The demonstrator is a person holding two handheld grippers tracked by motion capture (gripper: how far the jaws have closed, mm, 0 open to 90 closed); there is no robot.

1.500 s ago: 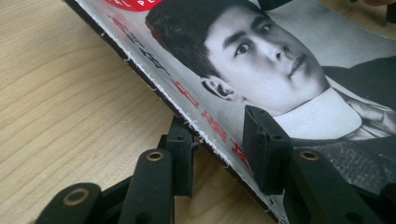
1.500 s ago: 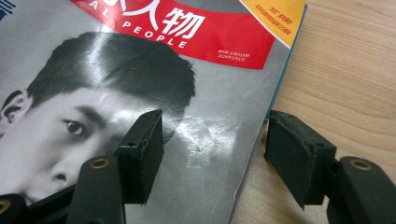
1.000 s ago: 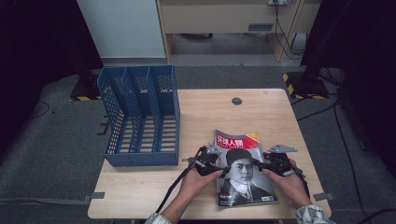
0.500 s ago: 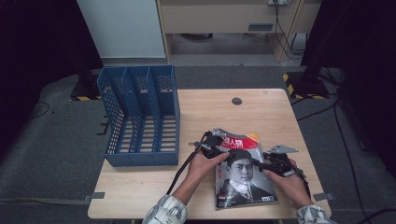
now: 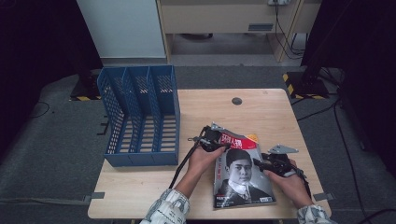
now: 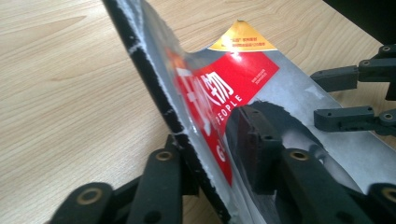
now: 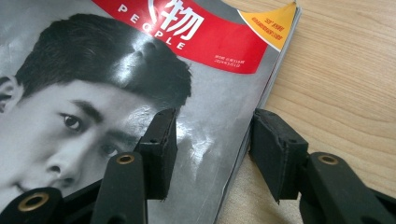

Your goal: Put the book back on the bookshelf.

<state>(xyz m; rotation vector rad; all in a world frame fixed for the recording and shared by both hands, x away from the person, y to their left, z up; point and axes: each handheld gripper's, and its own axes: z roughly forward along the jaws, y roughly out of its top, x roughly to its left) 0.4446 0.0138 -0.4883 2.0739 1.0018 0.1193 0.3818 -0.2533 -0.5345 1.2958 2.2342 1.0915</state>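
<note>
Magazine point(image 5: 240, 175) is the story here, lying on the near right part of the bench point(image 5: 154, 182), and its far left corner has just come up off the wood. The left claw point(image 5: 219, 142) has been closing in the last half second, and in the left gripper view its jaws now pinch that raised corner, one pad point(image 6: 254, 140) on the glossy cover and the other tucked under the edge. A second ago that same claw sat lower down the left side of the cover; since then it has slid to the far corner and clamped. So the left claw holds the magazine, and the pages bow upward beside it.

Over on the right, the right claw point(image 5: 261, 164) has also been narrowing, but in its own view the jaws straddle the magazine's right edge point(image 7: 243, 154), one pad over the cover, the other over bare wood, with a gap on either side. Half open, then, gripping nothing yet; this hand has kept its place.

To my eye this is the start of a lift: one corner secured, the other side about to be taken. The blue file rack point(image 5: 140, 119) stands well apart at the far left of the bench, its slots open, a likely home for it.
</note>
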